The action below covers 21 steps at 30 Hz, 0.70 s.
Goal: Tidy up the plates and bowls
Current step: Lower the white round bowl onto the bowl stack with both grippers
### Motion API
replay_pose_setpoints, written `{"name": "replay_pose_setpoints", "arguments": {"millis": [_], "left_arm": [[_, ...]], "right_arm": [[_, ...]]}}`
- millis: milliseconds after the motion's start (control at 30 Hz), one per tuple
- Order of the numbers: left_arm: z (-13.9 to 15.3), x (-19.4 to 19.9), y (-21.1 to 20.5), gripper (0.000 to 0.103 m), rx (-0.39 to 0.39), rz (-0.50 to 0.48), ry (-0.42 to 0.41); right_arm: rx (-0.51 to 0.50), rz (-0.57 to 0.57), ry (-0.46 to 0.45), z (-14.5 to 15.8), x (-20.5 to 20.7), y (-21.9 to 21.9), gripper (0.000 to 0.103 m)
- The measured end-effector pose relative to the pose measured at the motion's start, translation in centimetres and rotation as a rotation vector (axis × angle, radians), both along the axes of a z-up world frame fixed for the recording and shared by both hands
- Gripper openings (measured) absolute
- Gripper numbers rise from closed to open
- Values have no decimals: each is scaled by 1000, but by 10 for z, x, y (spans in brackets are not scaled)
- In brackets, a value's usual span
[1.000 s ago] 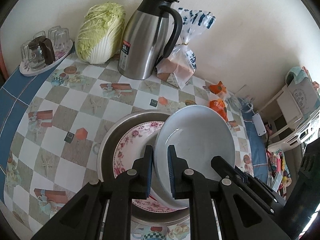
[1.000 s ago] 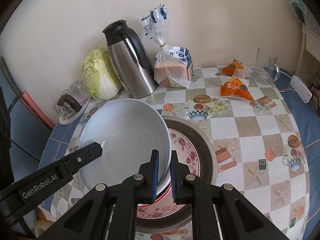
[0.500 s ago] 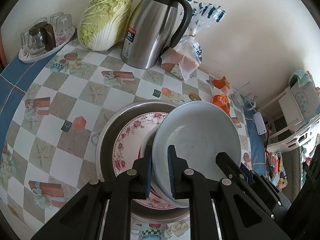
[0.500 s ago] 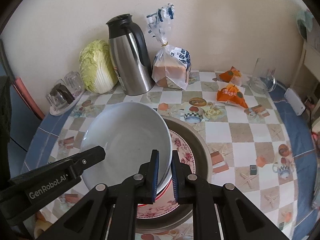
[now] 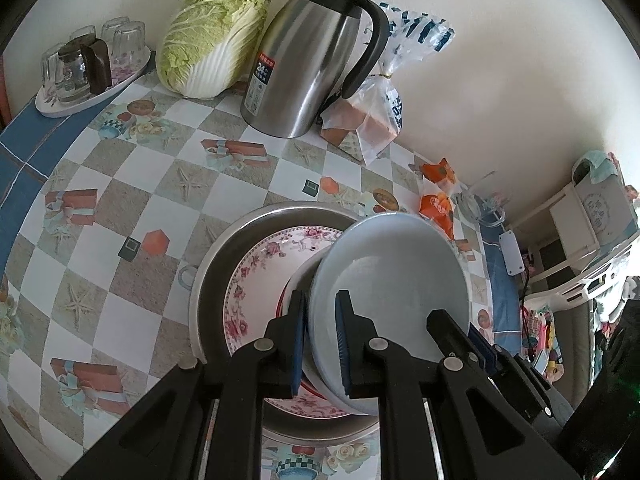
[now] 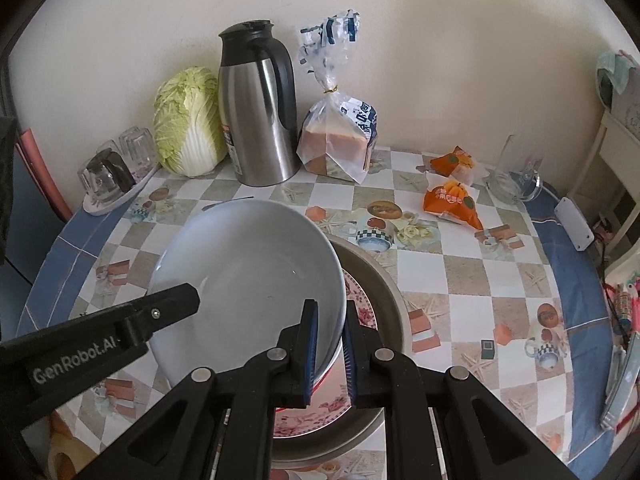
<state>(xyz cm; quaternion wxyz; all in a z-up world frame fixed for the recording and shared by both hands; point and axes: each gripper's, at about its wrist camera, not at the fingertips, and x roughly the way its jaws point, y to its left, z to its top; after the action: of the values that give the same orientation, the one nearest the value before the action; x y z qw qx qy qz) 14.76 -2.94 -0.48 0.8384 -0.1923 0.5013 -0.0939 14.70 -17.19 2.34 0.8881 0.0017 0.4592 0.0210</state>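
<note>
A pale grey-blue bowl hangs tilted over a stack on the table. My left gripper is shut on its near left rim, and the same gripper shows as a black finger in the right wrist view. My right gripper is shut on the opposite rim; its blue pads show past the bowl in the left wrist view. Below sits a metal basin holding a floral plate and a red-rimmed white bowl, mostly hidden.
Against the back wall stand a steel thermos jug, a cabbage, a bag of bread and a tray of glasses. Orange snack packets and a glass jug lie right. The round table's blue edge curves nearby.
Both grippers keep their hold on the grey-blue bowl. Both views have rolled a little, and the bowl now sits slightly more tilted over the stack.
</note>
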Motion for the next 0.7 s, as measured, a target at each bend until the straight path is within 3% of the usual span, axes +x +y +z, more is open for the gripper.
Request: {"name": "replay_pose_setpoints", "arguments": {"millis": [567,633,700], "left_arm": [[17,-9,9,17,-7,14,-32],[20,-11,10,25,-6,17,-40],[22,-13,11,40,0,20,-43]], "right_arm": [[30,-24,-33,17,-9,-9,14],[36,-28,-38,20,-11,-11,14],[39,-32,-39,21,-14,-13,14]]}}
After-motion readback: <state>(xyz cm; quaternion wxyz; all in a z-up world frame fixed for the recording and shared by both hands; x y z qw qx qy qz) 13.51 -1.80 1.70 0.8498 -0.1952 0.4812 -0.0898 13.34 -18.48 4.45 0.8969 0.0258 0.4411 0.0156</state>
